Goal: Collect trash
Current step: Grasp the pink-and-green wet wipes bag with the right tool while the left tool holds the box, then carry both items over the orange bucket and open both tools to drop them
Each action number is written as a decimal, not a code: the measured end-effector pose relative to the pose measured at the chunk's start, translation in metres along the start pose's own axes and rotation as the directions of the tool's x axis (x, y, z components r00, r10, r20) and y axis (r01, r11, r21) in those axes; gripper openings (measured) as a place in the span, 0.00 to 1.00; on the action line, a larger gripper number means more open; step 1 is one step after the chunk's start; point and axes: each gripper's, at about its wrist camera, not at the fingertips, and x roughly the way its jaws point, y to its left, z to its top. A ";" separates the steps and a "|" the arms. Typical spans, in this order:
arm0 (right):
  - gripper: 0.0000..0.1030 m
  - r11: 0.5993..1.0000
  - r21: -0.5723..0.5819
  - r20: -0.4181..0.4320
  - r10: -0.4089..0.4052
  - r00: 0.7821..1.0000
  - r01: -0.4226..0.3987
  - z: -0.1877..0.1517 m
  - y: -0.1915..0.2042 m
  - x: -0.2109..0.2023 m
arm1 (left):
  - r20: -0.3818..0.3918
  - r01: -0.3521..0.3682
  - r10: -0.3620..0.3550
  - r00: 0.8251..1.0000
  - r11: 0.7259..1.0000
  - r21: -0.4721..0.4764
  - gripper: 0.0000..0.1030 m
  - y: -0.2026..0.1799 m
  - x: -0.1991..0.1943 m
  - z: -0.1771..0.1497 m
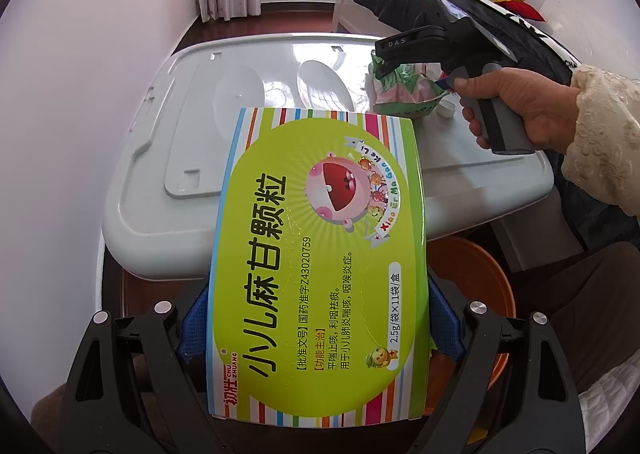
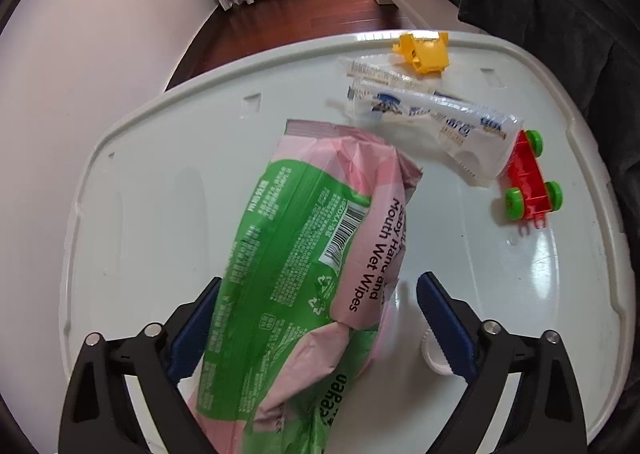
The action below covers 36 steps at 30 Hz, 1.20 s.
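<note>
Left jaws clamp medicine box (image 1: 316,254); right jaws, unclosed, straddle wipes pack (image 2: 304,262); bottle cap (image 2: 434,354) beside.

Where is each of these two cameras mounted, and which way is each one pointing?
Left wrist view: sits on the left gripper, looking down along its fingers over the green medicine box clamped between them toward the white lid; the person's right hand holding the right gripper shows.

Right wrist view: sits on the right gripper, looking steeply down at the wet wipes pack between its open fingers; no hand shows.

Shared: the white lid, the wipes pack, a white bottle cap.
</note>
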 end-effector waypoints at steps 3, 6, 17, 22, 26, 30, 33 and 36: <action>0.67 0.999 -0.035 0.011 -0.021 1.000 0.021 -0.001 0.002 0.001 | -0.004 -0.001 0.001 1.000 1.000 0.013 0.81 -0.001 0.001 0.000; 0.61 0.999 -0.035 0.017 -0.016 1.000 0.017 -0.002 -0.001 0.000 | -0.002 0.001 0.000 1.000 1.000 0.021 0.81 -0.003 0.001 0.000; 0.54 0.998 -0.070 0.048 -0.001 0.999 0.004 -0.011 -0.004 -0.018 | 0.000 -0.012 0.012 1.000 0.999 0.044 0.81 -0.005 0.003 -0.001; 0.54 0.996 -0.083 0.079 0.030 0.996 -0.024 -0.011 -0.002 -0.036 | 0.005 -0.021 0.021 1.000 0.997 0.068 0.81 -0.009 0.003 -0.003; 0.54 0.994 -0.092 0.103 0.067 0.992 -0.057 -0.022 -0.004 -0.060 | 0.012 -0.022 0.021 1.000 0.996 0.087 0.81 -0.012 0.002 -0.004; 0.54 0.987 -0.118 0.129 0.127 0.983 -0.112 -0.049 -0.006 -0.097 | 0.017 -0.012 0.010 1.000 0.994 0.110 0.81 -0.015 0.002 -0.006; 0.54 0.977 -0.154 0.148 0.167 0.975 -0.144 -0.081 -0.011 -0.129 | 0.024 0.016 -0.020 1.000 0.990 0.137 0.81 -0.021 0.001 -0.008; 0.54 0.967 -0.188 0.150 0.200 0.968 -0.171 -0.121 -0.024 -0.158 | 0.018 0.059 -0.063 0.998 0.984 0.166 0.81 -0.032 0.003 -0.012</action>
